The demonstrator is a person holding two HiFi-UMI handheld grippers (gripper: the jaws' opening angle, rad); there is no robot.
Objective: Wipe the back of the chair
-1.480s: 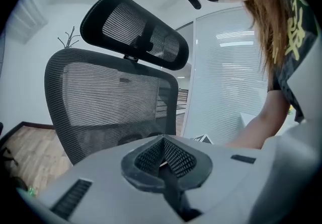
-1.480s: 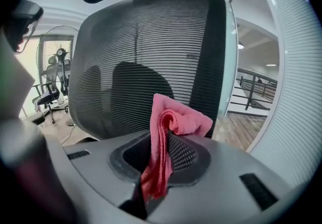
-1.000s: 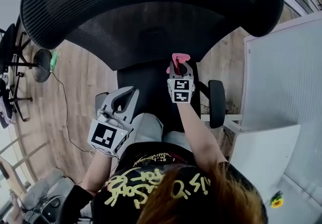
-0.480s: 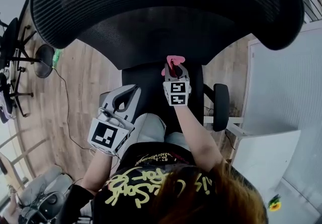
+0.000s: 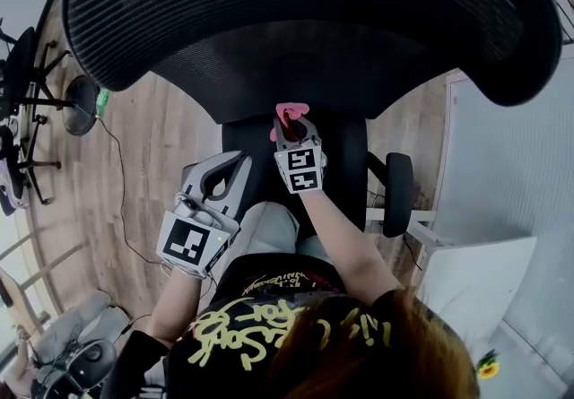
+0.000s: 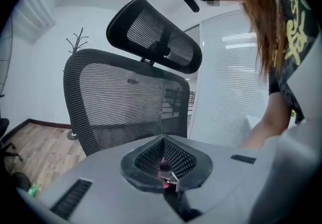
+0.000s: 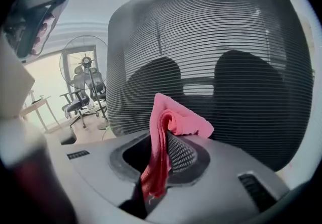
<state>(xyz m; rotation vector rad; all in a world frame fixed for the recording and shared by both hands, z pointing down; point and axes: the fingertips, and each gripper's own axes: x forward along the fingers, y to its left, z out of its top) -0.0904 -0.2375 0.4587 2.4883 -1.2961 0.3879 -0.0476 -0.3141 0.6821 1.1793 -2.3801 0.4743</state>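
The chair's black mesh back fills the top of the head view, with its seat below. My right gripper is shut on a pink cloth, which is held up against the lower middle of the back. In the right gripper view the cloth bulges out between the jaws just in front of the mesh. My left gripper hangs lower left, apart from the chair, shut with nothing in it. In its own view the left gripper faces the chair back and headrest from a distance.
A black armrest sticks out to the right of the seat. A white partition and desk stand at the right. Other office chairs and a cable are on the wooden floor at the left. A standing fan is beyond the chair.
My right gripper has slid to the left along the lower chair back with the pink cloth. The left gripper has stayed where it was.
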